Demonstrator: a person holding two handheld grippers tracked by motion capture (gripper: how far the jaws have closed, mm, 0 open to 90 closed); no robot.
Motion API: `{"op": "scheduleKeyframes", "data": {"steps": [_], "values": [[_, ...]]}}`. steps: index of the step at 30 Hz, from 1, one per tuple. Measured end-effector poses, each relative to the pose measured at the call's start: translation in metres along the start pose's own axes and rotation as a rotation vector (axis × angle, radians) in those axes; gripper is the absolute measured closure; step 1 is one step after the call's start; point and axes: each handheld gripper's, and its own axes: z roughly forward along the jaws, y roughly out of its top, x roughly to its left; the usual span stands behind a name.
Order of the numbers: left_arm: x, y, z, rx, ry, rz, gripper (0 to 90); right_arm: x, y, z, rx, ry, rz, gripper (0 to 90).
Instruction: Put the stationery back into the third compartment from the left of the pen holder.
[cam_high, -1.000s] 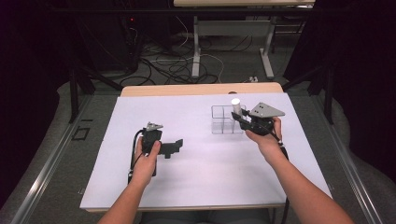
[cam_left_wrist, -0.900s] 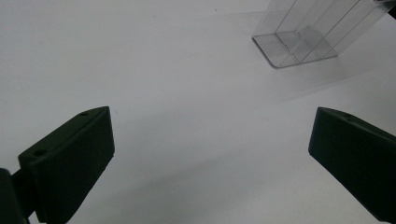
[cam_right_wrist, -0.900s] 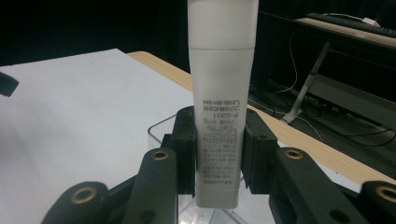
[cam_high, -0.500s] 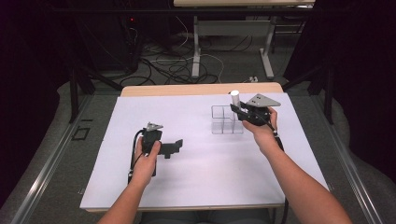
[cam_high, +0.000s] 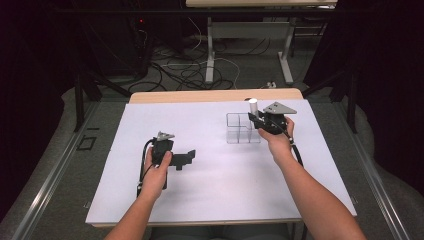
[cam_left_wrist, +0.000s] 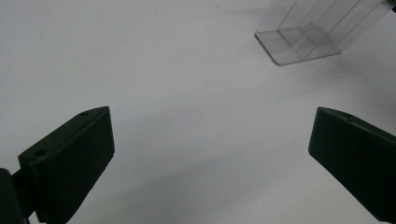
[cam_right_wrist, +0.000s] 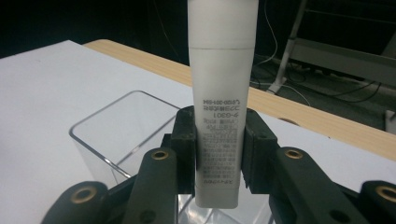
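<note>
My right gripper (cam_high: 258, 120) is shut on a white tube (cam_high: 253, 106), held upright with its cap up, over the right end of a clear plastic organiser box (cam_high: 240, 129). In the right gripper view the white tube (cam_right_wrist: 221, 107) stands between the pads (cam_right_wrist: 186, 144), printed text upside down, with the clear box (cam_right_wrist: 116, 135) just below and behind. My left gripper (cam_high: 186, 159) rests on the white sheet at the left, open and holding nothing. Its view shows both jaws wide apart and the clear box (cam_left_wrist: 306, 39) far off at the upper right.
A white sheet (cam_high: 215, 195) covers the wooden table (cam_high: 200, 96). Beyond the far edge lie floor cables (cam_high: 185, 70) and table legs (cam_high: 210, 50). Dark curtains close both sides.
The right gripper has carried the tube farther from me and a little left, from beside the box's right end to above it. The left gripper has stayed still.
</note>
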Motion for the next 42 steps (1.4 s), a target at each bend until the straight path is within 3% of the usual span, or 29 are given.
{"op": "scheduleKeyframes", "data": {"steps": [12,24,28,33,36,42], "values": [[0.0,0.0,0.001,-0.002,0.0,0.002,0.4,-0.002,-0.015,0.002,0.017,-0.023,0.019,70.2],[0.0,0.0,0.001,-0.001,0.002,-0.002,0.4,-0.003,-0.018,0.003,0.029,-0.024,0.021,69.2],[0.0,0.001,0.0,-0.003,0.001,-0.003,0.4,-0.002,-0.016,0.001,0.01,-0.052,0.025,57.5],[0.001,0.001,-0.001,-0.002,0.004,-0.005,0.4,0.003,-0.009,-0.011,-0.035,-0.04,0.016,44.8],[0.002,0.001,-0.001,-0.005,0.006,-0.006,0.4,0.006,-0.006,-0.021,-0.044,-0.046,0.013,42.0],[0.002,0.001,-0.002,-0.01,0.011,-0.006,0.4,0.01,-0.001,-0.04,0.003,-0.031,0.055,26.0]]}}
